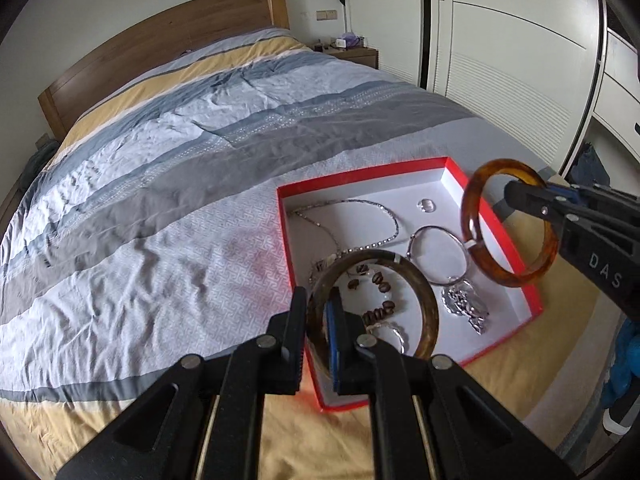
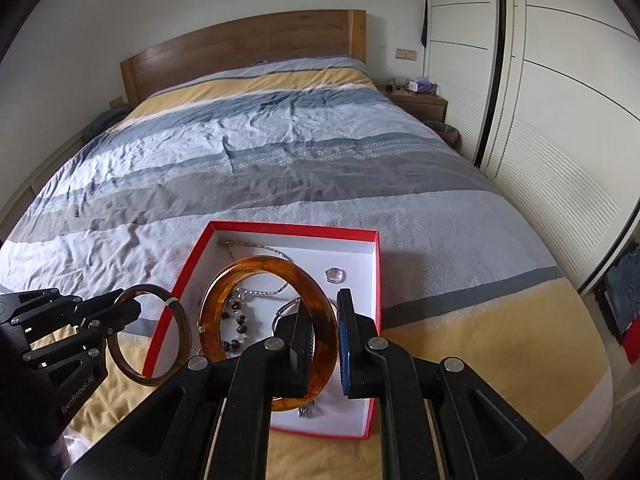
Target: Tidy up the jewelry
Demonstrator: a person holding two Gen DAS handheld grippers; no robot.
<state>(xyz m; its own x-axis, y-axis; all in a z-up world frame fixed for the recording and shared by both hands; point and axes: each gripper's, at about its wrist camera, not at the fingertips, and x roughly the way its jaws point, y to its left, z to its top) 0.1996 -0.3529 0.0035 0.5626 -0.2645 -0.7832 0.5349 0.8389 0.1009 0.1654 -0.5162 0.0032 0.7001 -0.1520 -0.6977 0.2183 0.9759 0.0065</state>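
A red box (image 1: pixel 496 220) with a white inside lies on the bed and also shows in the right wrist view (image 2: pixel 378 280). In it lie a silver chain necklace (image 1: pixel 360 216), a silver bangle (image 1: pixel 436 252), dark beads (image 1: pixel 376 280) and a clear stone (image 1: pixel 426 205). My left gripper (image 1: pixel 318 320) is shut on a thin brown bangle (image 1: pixel 424 300) and holds it above the box's near left corner; the bangle also shows in the right wrist view (image 2: pixel 180 320). My right gripper (image 2: pixel 324 336) is shut on a thick amber bangle (image 2: pixel 260 268), held above the box; the bangle also shows in the left wrist view (image 1: pixel 520 276).
The box sits near the foot of a bed with a striped grey, blue and yellow cover (image 1: pixel 160 184). A wooden headboard (image 2: pixel 240 44) is at the far end. A nightstand (image 2: pixel 420 100) and white wardrobe doors (image 2: pixel 560 80) are on the right.
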